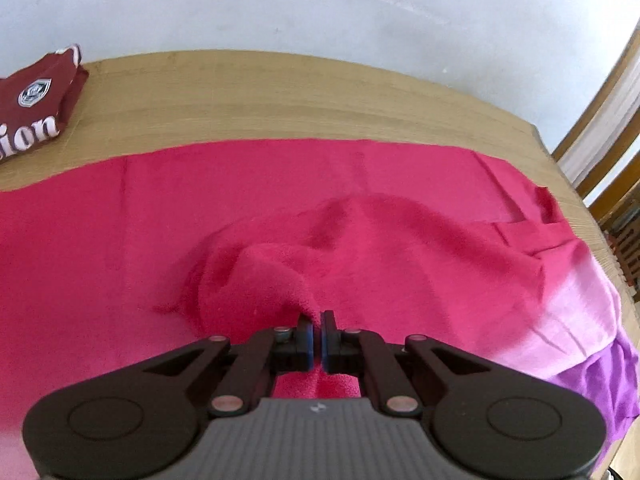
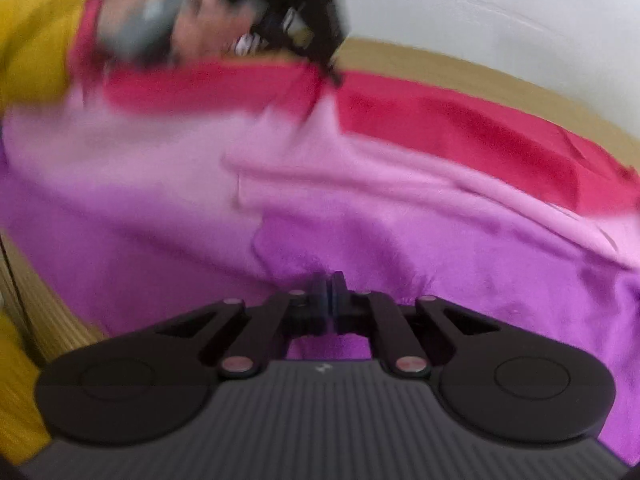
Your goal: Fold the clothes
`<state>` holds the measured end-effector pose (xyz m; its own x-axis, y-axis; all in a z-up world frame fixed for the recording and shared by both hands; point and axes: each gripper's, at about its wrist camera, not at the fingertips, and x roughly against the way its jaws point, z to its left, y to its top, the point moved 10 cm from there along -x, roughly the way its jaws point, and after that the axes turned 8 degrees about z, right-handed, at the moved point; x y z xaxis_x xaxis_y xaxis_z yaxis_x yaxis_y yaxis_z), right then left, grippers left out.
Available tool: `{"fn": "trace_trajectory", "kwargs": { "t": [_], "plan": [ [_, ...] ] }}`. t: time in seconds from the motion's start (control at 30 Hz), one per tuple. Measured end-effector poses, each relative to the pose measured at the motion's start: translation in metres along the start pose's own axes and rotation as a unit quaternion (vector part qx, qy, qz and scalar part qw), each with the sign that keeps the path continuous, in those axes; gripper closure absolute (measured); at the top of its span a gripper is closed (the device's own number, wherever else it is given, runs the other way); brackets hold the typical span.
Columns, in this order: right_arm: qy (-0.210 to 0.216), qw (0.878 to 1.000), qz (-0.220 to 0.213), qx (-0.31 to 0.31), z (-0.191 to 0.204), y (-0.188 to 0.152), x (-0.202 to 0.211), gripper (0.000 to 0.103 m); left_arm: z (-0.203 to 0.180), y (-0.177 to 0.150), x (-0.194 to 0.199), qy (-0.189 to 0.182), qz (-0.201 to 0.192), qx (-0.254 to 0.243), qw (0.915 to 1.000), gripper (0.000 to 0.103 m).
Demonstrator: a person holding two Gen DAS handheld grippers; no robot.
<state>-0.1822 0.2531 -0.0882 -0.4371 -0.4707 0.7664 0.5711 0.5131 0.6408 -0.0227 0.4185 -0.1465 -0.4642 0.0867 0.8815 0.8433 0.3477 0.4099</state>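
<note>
Garment (image 1: pixel 360 200) of pink cloth, shading from deep pink through pale pink to purple, lay spread across the wooden table (image 1: pixel 280 96) and filled the middle of the left wrist frame. Its purple end (image 1: pixel 600 384) hung toward the lower right of that frame, over the table's edge. The left gripper (image 1: pixel 318 322), at the lower centre, had its fingers brought together on a raised peak of the deep pink cloth, which rose in a ridge just above the fingertips. At the upper left of the frame a folded maroon shirt (image 1: pixel 38 96) with white lettering and a badge sat on the table, well apart from the pink cloth.

The right wrist view was blurred. There the right gripper (image 2: pixel 329 280), low in the centre, was pinched closed on the purple part of the cloth. At the upper left of that frame a person's hand (image 2: pixel 192 20) held the other gripper against the cloth's deep pink edge, with a yellow sleeve (image 2: pixel 36 40) beside it.
</note>
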Motion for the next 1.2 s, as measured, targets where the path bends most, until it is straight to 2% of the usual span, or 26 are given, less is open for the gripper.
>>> {"fn": "trace_trajectory", "kwargs": {
  "t": [0.1,0.2,0.3,0.37,0.47,0.57,0.63,0.73,0.87,0.97,1.03,1.17,1.2],
  "plan": [
    [0.031,0.996,-0.029,-0.072,-0.009,0.012,0.025,0.098,0.001,0.004,0.012,-0.020,-0.014,0.005,0.9997,0.100],
    [0.082,0.985,-0.074,-0.134,-0.012,0.032,0.053,0.098,0.005,0.026,0.044,-0.035,-0.059,0.010,0.9976,0.100],
    [0.136,0.970,-0.126,-0.156,0.004,0.058,0.083,0.098,0.017,0.056,0.085,-0.036,-0.113,0.014,0.9929,0.100],
    [0.171,0.960,-0.156,-0.157,0.019,0.077,0.100,0.098,0.032,0.074,0.115,-0.031,-0.146,0.021,0.9886,0.100],
    [0.216,0.951,-0.183,-0.128,0.055,0.105,0.113,0.098,0.059,0.095,0.157,-0.017,-0.190,0.030,0.9812,0.100],
    [0.284,0.935,-0.192,-0.093,0.106,0.134,0.111,0.098,0.103,0.110,0.199,0.025,-0.222,0.031,0.9741,0.100],
    [0.331,0.923,-0.186,-0.066,0.145,0.150,0.103,0.098,0.141,0.115,0.220,0.069,-0.231,0.032,0.9699,0.100],
    [0.384,0.909,-0.161,-0.022,0.207,0.162,0.083,0.098,0.205,0.105,0.239,0.129,-0.228,0.049,0.9639,0.100],
    [0.443,0.890,-0.103,0.027,0.289,0.167,0.041,0.098,0.297,0.074,0.254,0.199,-0.206,0.080,0.9548,0.100],
    [0.444,0.892,-0.066,0.052,0.333,0.161,0.005,0.098,0.362,0.046,0.246,0.253,-0.168,0.102,0.9472,0.100],
    [0.445,0.892,-0.042,0.069,0.363,0.157,-0.018,0.098,0.394,0.028,0.234,0.289,-0.137,0.099,0.9425,0.100],
    [0.445,0.890,0.007,0.102,0.421,0.149,-0.064,0.098,0.420,-0.002,0.207,0.305,-0.085,0.083,0.9449,0.093],
    [0.442,0.891,0.018,0.106,0.431,0.147,-0.075,0.096,0.424,-0.007,0.201,0.306,-0.075,0.082,0.9456,0.087]
  ]
}}
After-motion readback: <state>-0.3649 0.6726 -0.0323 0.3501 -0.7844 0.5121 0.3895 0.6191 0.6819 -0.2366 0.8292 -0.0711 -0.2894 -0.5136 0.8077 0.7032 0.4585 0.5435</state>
